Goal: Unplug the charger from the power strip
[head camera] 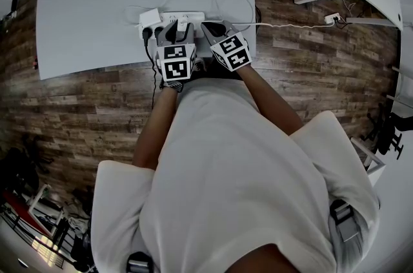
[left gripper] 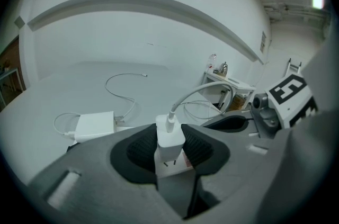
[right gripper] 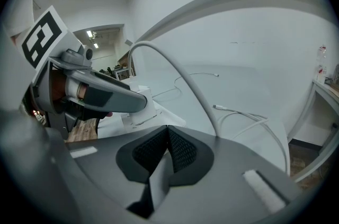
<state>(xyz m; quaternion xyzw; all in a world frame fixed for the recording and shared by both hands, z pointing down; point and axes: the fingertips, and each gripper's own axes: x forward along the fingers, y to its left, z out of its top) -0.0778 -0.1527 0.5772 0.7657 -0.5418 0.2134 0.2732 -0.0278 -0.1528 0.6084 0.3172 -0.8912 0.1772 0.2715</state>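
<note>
Pinching charger [left gripper: 169, 138] in left gripper [left gripper: 170, 150] at tabletop's [head camera: 97, 7] near edge, right gripper [right gripper: 167, 131] pressed together, empty; best pull straight out of power strip [head camera: 191, 17].

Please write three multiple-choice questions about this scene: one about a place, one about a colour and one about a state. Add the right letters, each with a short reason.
1. Where is the white charger?
A. Between the jaws of the left gripper
B. On the wooden floor
C. Under a chair

2. What colour is the cable that leaves the charger?
A. Red
B. White
C. Green

3. How do the jaws of the right gripper stand?
A. Wide apart
B. Closed on a plug
C. Together, with nothing between them

Answers:
1 A: the left gripper view shows the charger between its two pads.
2 B: the cable curving up from the charger is white.
3 C: in the right gripper view the pads meet and hold nothing.
</note>
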